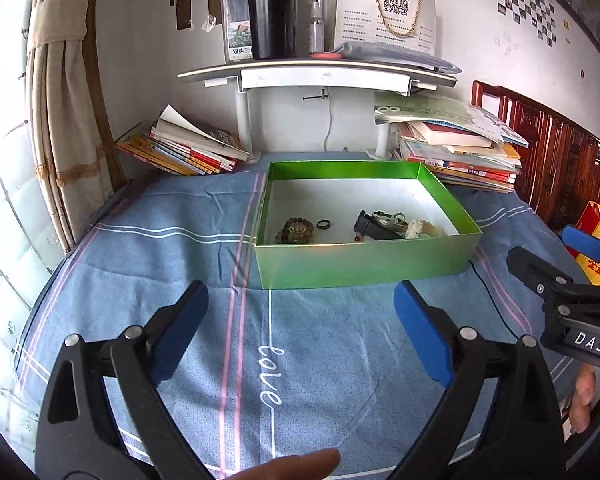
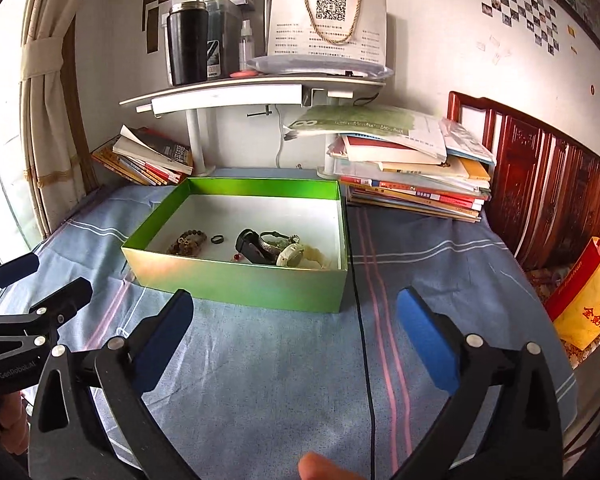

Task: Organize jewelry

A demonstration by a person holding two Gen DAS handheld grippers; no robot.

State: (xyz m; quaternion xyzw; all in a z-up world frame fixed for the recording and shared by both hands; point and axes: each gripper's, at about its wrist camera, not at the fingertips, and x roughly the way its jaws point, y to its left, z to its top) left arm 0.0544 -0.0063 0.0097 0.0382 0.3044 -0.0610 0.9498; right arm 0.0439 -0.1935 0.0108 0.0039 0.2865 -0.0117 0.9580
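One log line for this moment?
left gripper: open, empty | right gripper: open, empty | jewelry: in green box | cloth: bare

Bare cloth (image 2: 260,360) before green box (image 2: 240,284), box top open, book stacks (image 2: 412,184) behind

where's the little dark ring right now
In both wrist views the ring lies on the white floor of the green box, between the bead bracelet and the black watch.

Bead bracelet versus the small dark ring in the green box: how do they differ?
The bead bracelet is brownish, made of many beads and clearly larger; the ring is one plain dark band, much smaller. The bracelet lies nearer the box's left wall; the ring sits just right of it, apart. Both rest on the white floor.
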